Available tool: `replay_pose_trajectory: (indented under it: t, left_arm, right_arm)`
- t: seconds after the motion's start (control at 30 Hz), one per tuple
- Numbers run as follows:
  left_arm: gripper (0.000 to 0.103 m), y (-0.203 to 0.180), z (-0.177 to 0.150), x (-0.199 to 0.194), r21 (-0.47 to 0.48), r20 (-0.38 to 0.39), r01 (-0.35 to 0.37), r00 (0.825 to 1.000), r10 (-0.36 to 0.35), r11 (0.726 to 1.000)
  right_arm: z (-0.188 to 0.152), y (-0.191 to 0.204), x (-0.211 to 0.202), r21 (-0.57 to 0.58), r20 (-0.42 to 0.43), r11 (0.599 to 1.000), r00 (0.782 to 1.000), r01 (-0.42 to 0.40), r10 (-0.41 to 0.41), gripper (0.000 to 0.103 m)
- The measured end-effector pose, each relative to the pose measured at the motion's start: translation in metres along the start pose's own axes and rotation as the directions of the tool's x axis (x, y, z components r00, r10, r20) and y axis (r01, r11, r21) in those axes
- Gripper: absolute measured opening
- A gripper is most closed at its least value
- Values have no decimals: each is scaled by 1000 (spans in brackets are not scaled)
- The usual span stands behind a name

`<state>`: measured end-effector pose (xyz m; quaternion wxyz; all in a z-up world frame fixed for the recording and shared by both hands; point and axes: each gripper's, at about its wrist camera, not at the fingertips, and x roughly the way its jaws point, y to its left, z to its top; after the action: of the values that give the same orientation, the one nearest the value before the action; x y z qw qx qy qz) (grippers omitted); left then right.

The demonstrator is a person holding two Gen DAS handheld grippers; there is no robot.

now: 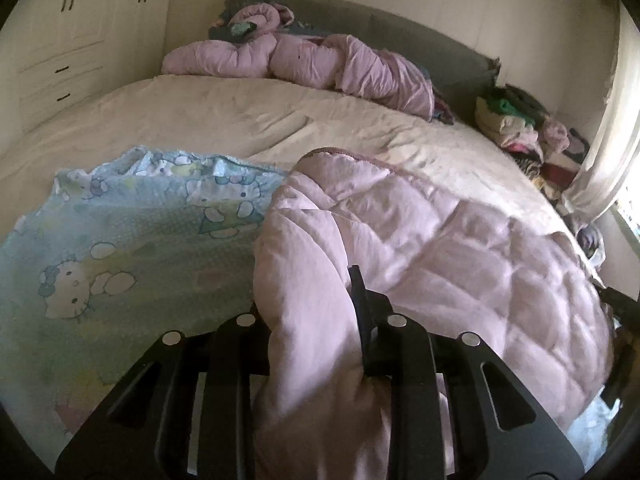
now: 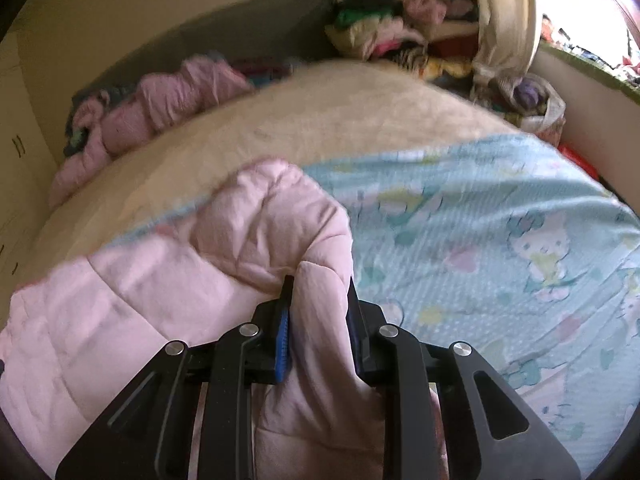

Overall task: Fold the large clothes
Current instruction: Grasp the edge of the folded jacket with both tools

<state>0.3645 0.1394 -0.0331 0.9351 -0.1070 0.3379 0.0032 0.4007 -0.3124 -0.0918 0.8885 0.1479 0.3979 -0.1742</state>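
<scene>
A pink quilted comforter (image 1: pixel 460 264) lies on the near part of the bed, pink side folded over its light blue cartoon-print side (image 1: pixel 132 232). My left gripper (image 1: pixel 308 292) is shut on a thick bunch of the pink comforter; its left finger is hidden by the fabric. In the right wrist view my right gripper (image 2: pixel 320 284) is shut on another bunch of the pink comforter (image 2: pixel 168 280), with the blue print side (image 2: pixel 500 232) spread to its right.
The bed has a cream cover (image 1: pixel 248 112). A second rumpled pink quilt (image 1: pixel 312 60) lies against the grey headboard (image 1: pixel 400 28). A pile of mixed clothes (image 1: pixel 520 128) sits at the bed's far right by a curtain (image 1: pixel 608 160). White wardrobe and drawers (image 1: pixel 60 40) stand left.
</scene>
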Motion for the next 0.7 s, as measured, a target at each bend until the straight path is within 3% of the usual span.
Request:
replay_pose_trajectory:
  t: [0.2,0.4,0.5,0.57,0.67,0.7]
  left_arm:
    - [23,13,-8,21,-52,-47,18,999,-20,998]
    - [27,22,-11,24,-99,-51,44,997,-49,994]
    - [32,22,-13,23,-113,-51,41,998,-47,993]
    - [40,24,-12,21,-129,-53,36,998,-43,991]
    - [48,27,-12,14,-142,-53,17,998,-24,990]
    - [48,28,-12,12,-144,-53,14,998,-22,989]
  right_arm:
    - [-11,-1,25,1,-67,1000,998,7,-7,32]
    - [-17,0,30,5,-70,1000,997,14,-14,40]
    - [-17,-6,30,34,-82,999,997,14,-11,46]
    - [-17,-11,27,63,-90,998,996,15,-9,51]
    - [-17,-23,17,105,-93,994,996,10,0,66]
    - [-18,-27,11,111,-94,994,996,22,-12,78]
